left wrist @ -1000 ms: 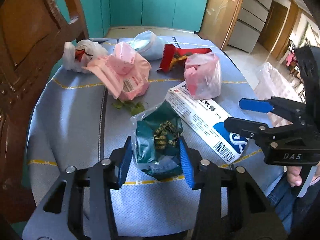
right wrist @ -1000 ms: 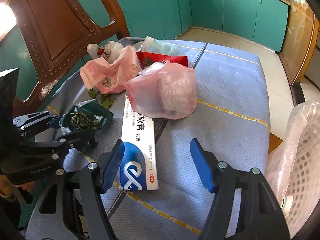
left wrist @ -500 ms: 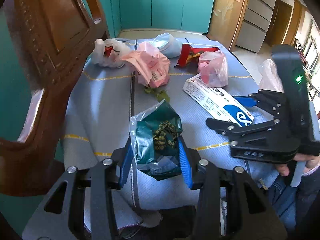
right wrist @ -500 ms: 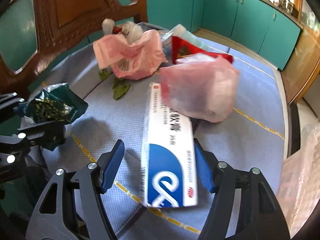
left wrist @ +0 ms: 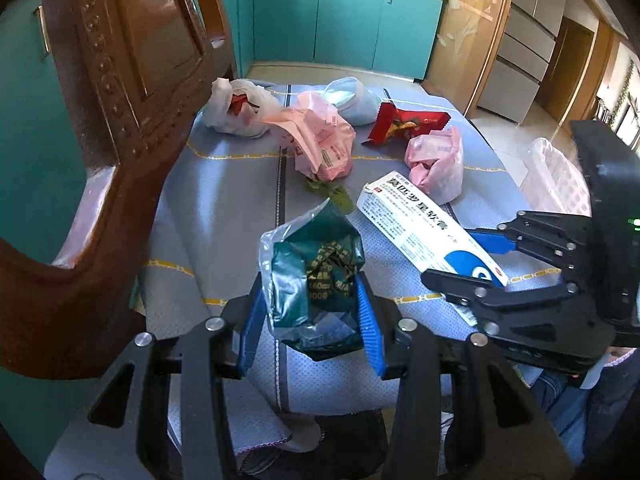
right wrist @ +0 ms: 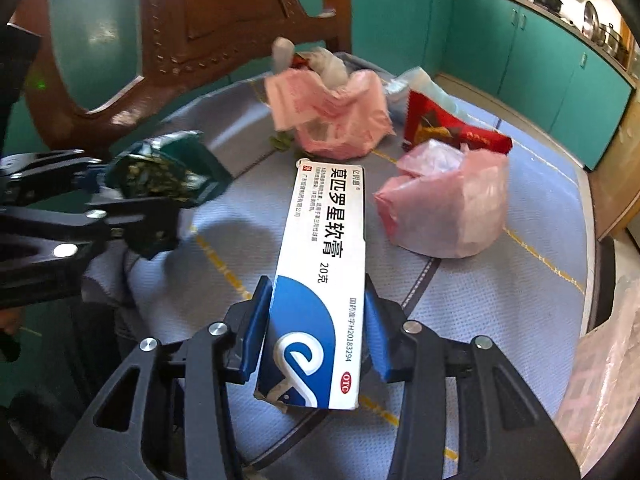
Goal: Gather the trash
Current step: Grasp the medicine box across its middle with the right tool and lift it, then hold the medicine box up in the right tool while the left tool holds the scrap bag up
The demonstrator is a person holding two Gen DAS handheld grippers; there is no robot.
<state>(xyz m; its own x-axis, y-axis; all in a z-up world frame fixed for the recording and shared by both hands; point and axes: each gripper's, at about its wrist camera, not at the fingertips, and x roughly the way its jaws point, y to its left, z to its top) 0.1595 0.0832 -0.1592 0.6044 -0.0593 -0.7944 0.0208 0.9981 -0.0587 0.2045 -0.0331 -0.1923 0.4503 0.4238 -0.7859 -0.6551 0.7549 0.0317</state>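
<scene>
- Far left we see a wooden chair (left wrist: 120, 92) against the bench (left wrist: 224, 200).
- Our left gripper (left wrist: 310, 316) has its jaws pinching a green packet (left wrist: 316, 276), held above the bench edge.
- Behind lie a white bag (left wrist: 236, 108), pink bags (left wrist: 324, 140) and a red wrapper (left wrist: 404, 124).
- Our right gripper (right wrist: 316, 332) has its jaws closing on the white-and-blue box (right wrist: 324, 264), pads against both sides.
- Far right stands a lined basket (left wrist: 556, 176).
</scene>
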